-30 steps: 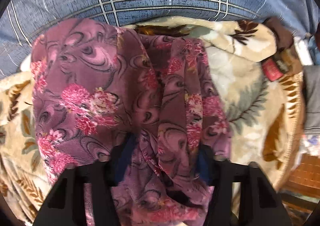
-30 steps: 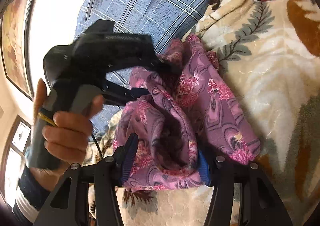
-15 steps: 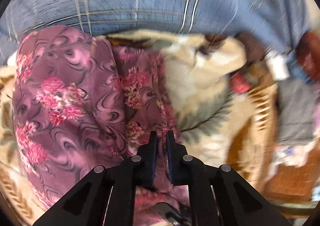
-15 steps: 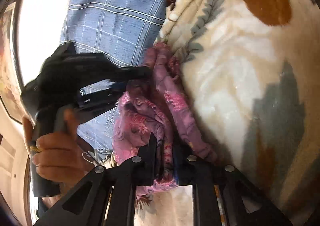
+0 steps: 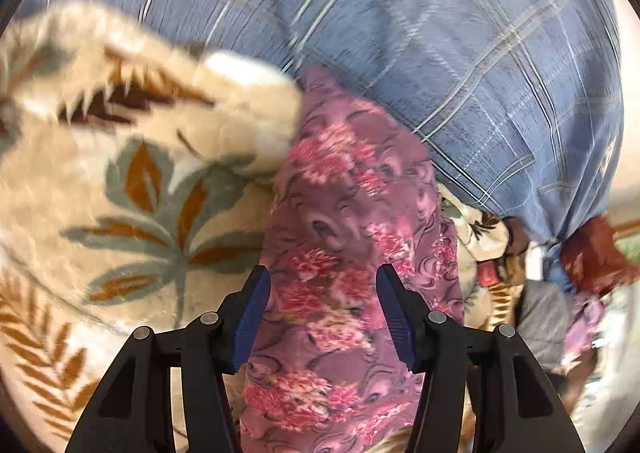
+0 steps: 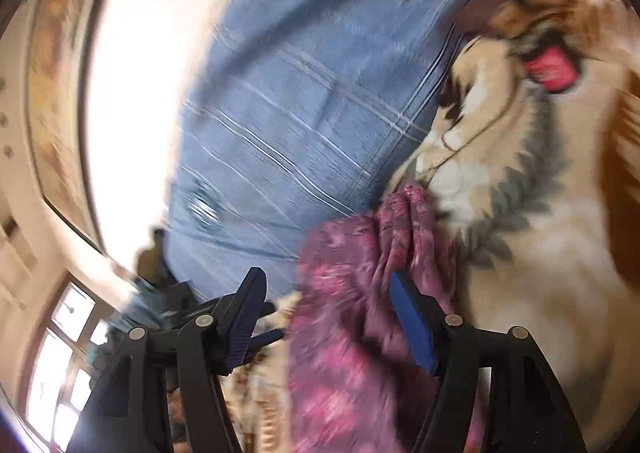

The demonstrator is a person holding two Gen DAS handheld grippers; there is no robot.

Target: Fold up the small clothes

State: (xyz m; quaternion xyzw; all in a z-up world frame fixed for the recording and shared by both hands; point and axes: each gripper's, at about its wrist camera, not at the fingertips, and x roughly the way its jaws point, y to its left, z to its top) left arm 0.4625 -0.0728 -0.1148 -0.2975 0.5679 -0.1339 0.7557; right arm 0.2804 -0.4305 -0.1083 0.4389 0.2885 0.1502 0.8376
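Note:
The purple floral garment (image 5: 344,253) lies as a narrow folded strip on the cream leaf-patterned blanket (image 5: 120,193), running from the blue plaid cushion (image 5: 440,53) down under my left gripper (image 5: 324,313). The left jaws are opening, astride the strip, and the blue pads do not press it. In the blurred right wrist view the same garment (image 6: 352,293) bunches between the fingers of my right gripper (image 6: 328,317), against the right pad. Those jaws are opening too, with a gap on the left side.
The blue plaid cushion (image 6: 300,93) stands against the blanket (image 6: 540,253) behind the garment. A grey garment (image 5: 540,313) and other cloth lie at the blanket's far right edge. A window (image 6: 60,353) and a framed picture (image 6: 60,73) are on the left.
Half a second ago both grippers were pinched shut on the purple garment; now both stand apart. The left view has swung and rolled, so the garment now runs straight away from it. The right gripper rose.

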